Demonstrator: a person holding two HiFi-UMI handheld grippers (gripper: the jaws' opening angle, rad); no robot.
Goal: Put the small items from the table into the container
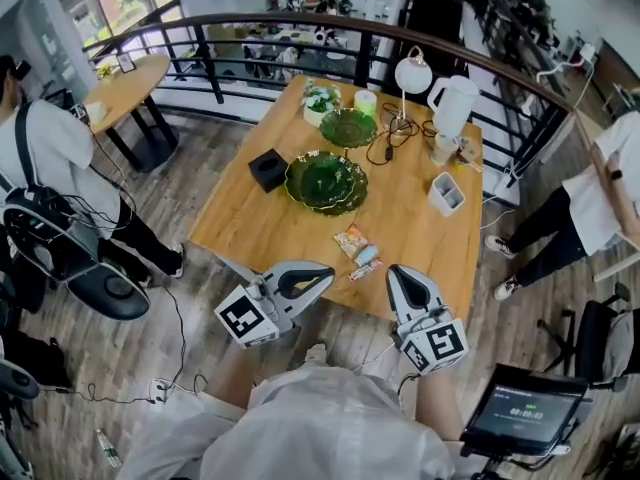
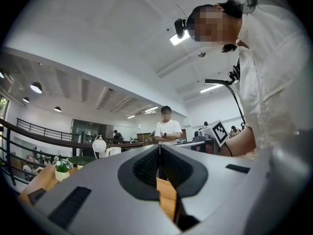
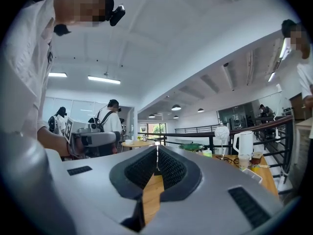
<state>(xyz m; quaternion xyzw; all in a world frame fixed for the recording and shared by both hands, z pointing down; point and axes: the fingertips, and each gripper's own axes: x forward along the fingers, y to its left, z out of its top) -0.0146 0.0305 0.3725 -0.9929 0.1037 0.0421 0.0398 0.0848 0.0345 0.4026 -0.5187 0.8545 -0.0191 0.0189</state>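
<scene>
Three small packets lie near the wooden table's (image 1: 260, 223) front edge: an orange one (image 1: 350, 240), a pale blue one (image 1: 366, 255) and a thin pink one (image 1: 365, 269). The white open container (image 1: 446, 193) stands at the table's right side. My left gripper (image 1: 327, 272) is held level at the front edge, just left of the packets, its tips pointing right toward them. My right gripper (image 1: 396, 271) hovers just right of the packets. In both gripper views the jaws meet tip to tip, left gripper (image 2: 159, 149) and right gripper (image 3: 156, 149), with nothing between them.
A large green glass plate (image 1: 326, 181), a smaller one (image 1: 347, 127), a black box (image 1: 268, 169), a potted plant (image 1: 321, 101), a lamp (image 1: 412, 75), a white kettle (image 1: 452, 104) and cables fill the table's far half. People stand at left and right. A monitor (image 1: 525, 411) is at lower right.
</scene>
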